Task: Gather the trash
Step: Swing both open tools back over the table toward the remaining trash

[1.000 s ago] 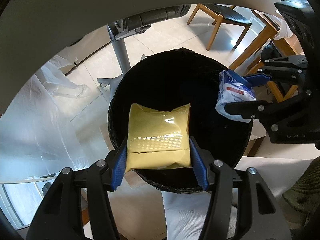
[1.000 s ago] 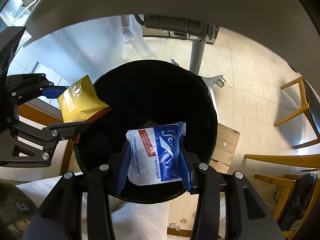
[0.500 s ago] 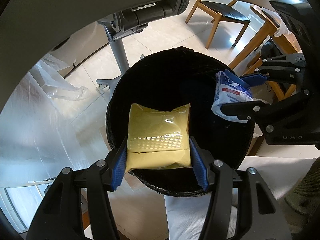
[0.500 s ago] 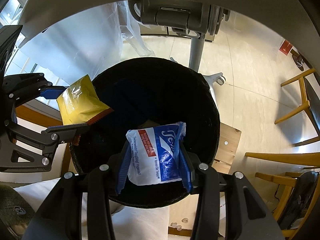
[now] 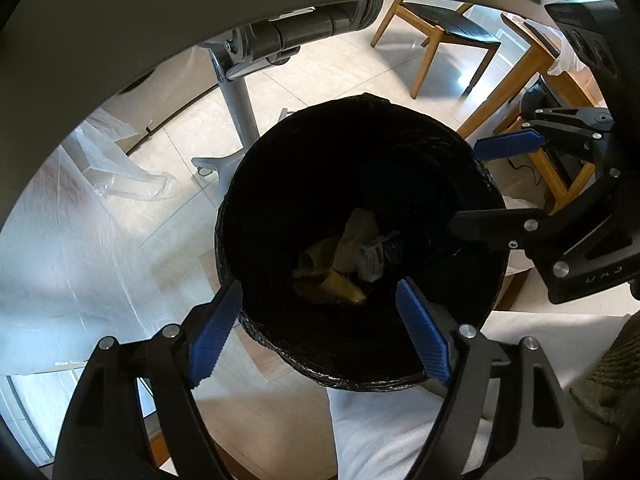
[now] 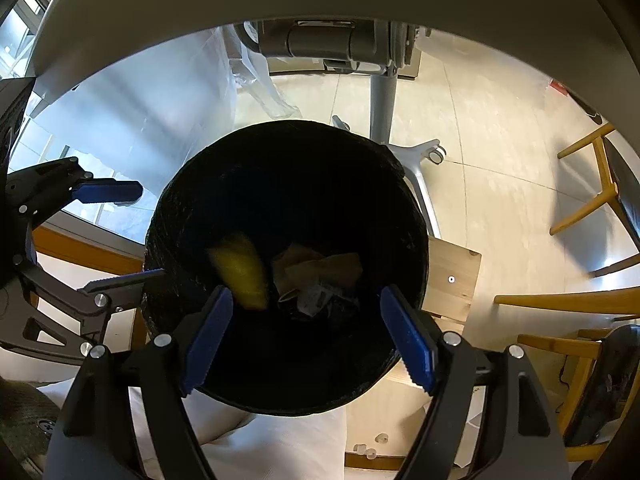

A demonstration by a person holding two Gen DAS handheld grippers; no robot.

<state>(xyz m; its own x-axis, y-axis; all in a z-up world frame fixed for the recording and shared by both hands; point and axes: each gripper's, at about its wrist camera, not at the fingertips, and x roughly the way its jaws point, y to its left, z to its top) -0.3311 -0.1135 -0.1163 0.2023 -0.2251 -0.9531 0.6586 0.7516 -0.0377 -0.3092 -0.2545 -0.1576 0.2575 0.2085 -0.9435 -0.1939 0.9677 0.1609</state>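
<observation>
A round bin lined with a black bag (image 5: 264,184) stands on the floor below both grippers; it also shows in the right wrist view (image 6: 188,184). My left gripper (image 5: 320,332) is open and empty over the bin's near rim. My right gripper (image 6: 308,340) is open and empty over the same bin. The yellow packet (image 6: 242,276) is inside the bin, blurred. It lies among crumpled brown paper (image 6: 320,268) and grey wrappers (image 5: 374,254) at the bottom. Each gripper shows in the other's view: the right gripper (image 5: 500,184) and the left gripper (image 6: 120,236).
A grey pedestal with castor feet (image 6: 382,120) stands behind the bin. Clear plastic sheeting (image 5: 68,220) hangs at the left. Wooden chairs (image 5: 432,36) stand at the right. A wooden board (image 6: 452,276) lies beside the bin. White cloth (image 5: 392,432) lies below the grippers.
Both grippers opened. The yellow packet left my left gripper and the white and blue packet left my right gripper; both dropped into the bin.
</observation>
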